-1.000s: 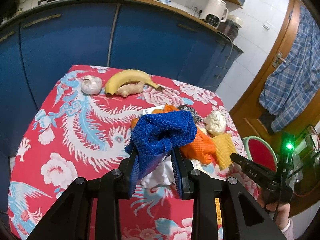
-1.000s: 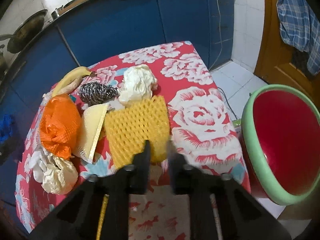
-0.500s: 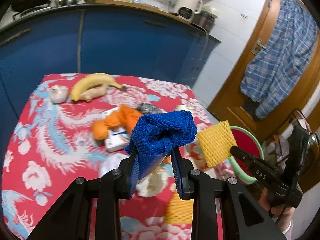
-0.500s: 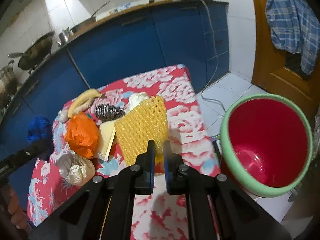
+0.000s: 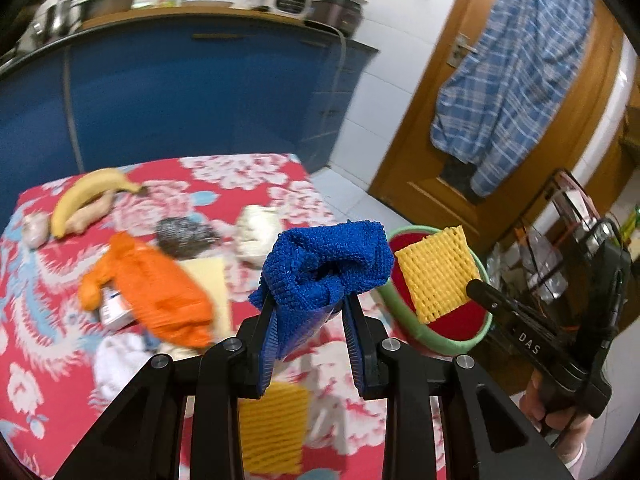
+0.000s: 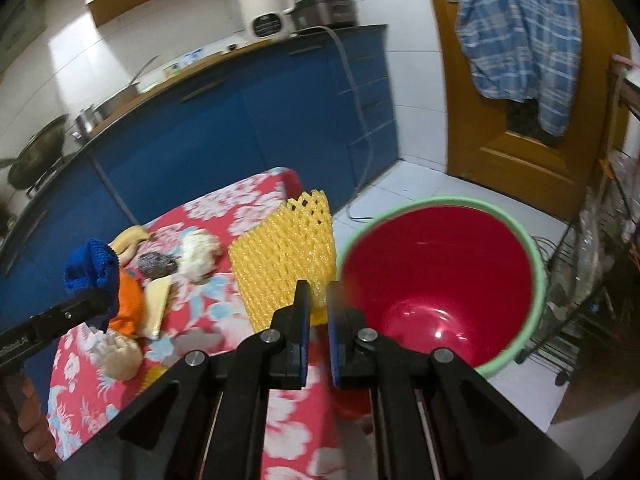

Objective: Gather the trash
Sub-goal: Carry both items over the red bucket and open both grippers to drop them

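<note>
table point(image 5: 48, 364): red floral cloth, fills left and near part of left wrist view; blue cabinets behind it
bin point(image 6: 538, 280): red inside, green rim, on the floor just beside the table's right edge, mouth open toward camera
door: wooden, far right, blue checked cloth point(image 6: 520, 28) hanging on it
right gripper point(image 6: 317, 308): jaws nearly together, pinching the near edge of the yellow foam net point(image 6: 284, 264); net held up in the air, at the table's right edge, just left of the bin rim in right wrist view; in left wrist view it sits in front of the bin mouth point(image 5: 438, 272)
left gripper point(image 5: 312, 320): jaws part open, clamped on a bunched blue cloth point(image 5: 326, 264), cloth lifted above the table, sticks out past the fingertips
orange bag point(image 5: 156, 292): crumpled, left of centre on table, blurred, lies over a small white box
second yellow foam net point(image 5: 272, 428): flat on table, near edge, under left gripper
pale sponge point(image 5: 208, 280): flat, right of orange bag, touching it
banana point(image 5: 86, 194): far left of table, ginger piece just beside it
white paper wad point(image 5: 256, 228): far side, right of steel scourer point(image 5: 182, 236)
white crumpled bag point(image 5: 116, 364): near left, below orange bag
garlic point(image 5: 34, 228): far left edge, small
kettle point(image 6: 266, 10): white, on far counter
</note>
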`<state>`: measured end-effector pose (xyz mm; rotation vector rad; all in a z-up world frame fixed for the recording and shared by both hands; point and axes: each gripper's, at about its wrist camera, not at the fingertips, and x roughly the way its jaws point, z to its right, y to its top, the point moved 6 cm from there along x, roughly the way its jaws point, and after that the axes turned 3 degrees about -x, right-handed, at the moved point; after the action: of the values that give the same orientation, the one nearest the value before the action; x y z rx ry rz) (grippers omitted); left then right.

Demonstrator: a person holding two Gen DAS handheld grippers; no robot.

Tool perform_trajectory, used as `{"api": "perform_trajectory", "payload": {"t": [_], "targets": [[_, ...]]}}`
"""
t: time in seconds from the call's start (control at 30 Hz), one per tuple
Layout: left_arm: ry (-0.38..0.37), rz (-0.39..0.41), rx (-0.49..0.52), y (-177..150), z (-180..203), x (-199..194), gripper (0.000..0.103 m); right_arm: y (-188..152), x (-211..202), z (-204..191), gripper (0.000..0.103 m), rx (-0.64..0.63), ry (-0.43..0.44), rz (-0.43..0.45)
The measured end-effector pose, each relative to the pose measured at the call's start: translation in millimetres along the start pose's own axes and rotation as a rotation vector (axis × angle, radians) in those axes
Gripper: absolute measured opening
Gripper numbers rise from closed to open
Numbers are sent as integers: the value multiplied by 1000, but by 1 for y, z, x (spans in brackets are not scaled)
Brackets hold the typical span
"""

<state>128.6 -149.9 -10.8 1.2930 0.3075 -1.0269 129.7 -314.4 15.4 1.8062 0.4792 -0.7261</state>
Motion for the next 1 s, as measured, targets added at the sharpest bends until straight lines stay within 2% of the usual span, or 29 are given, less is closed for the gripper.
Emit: {"api": "perform_trajectory", "payload": {"t": [0.5, 0.83, 1.0], "targets": [[-70, -115, 129, -3, 84, 71, 31, -9, 0, 103, 11, 136, -162, -2], [-106, -201, 177, -11, 125, 123, 31, -21, 13, 144, 12, 195, -210, -47], [-116, -225, 191, -12, 136, 142, 37, -23, 21, 150, 14, 205, -214, -68]]}}
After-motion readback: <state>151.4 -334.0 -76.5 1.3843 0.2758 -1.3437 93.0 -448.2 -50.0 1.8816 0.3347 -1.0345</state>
